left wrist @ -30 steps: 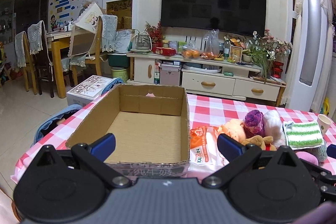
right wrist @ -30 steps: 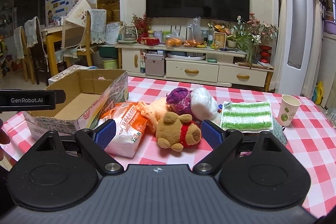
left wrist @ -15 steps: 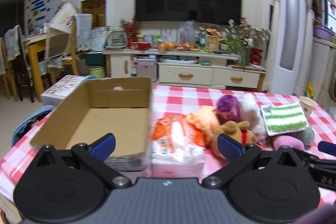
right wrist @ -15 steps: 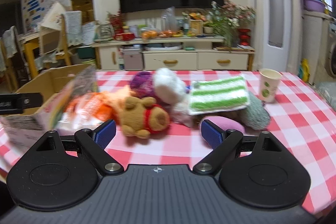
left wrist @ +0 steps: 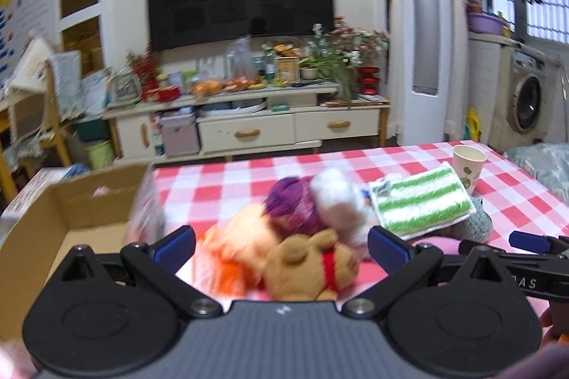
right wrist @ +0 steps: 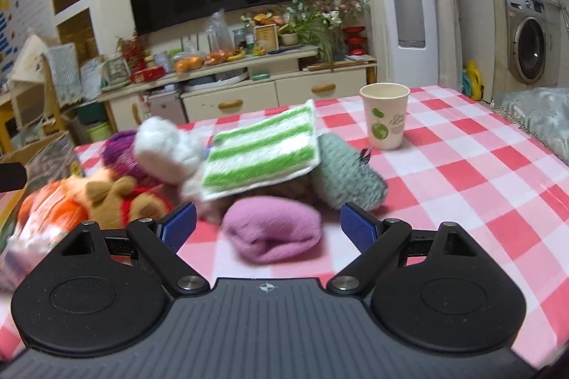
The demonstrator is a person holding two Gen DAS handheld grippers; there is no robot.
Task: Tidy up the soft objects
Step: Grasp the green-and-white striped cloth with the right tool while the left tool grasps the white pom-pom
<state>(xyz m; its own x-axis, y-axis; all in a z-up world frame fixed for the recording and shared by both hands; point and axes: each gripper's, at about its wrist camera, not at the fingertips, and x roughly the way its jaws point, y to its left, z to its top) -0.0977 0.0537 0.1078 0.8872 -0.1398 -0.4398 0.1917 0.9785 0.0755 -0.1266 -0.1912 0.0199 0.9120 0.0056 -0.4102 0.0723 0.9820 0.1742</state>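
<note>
Fuzzy green-and-white striped terry cloth [right wrist: 261,151]; beside it knitted grey-green wool pouch [right wrist: 346,178], matt pink fleece roll [right wrist: 274,231], smooth paper cup [right wrist: 386,116].

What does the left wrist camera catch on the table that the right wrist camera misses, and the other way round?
Only the left wrist view shows inside the cardboard box, with nothing visible on the part of its floor in frame, and the other gripper's blue fingertip at far right. Only the right wrist view clearly shows the pink sock between the open right gripper and the grey knitted piece. Both show the brown bear, purple yarn ball, white plush, striped cloth and paper cup.
</note>
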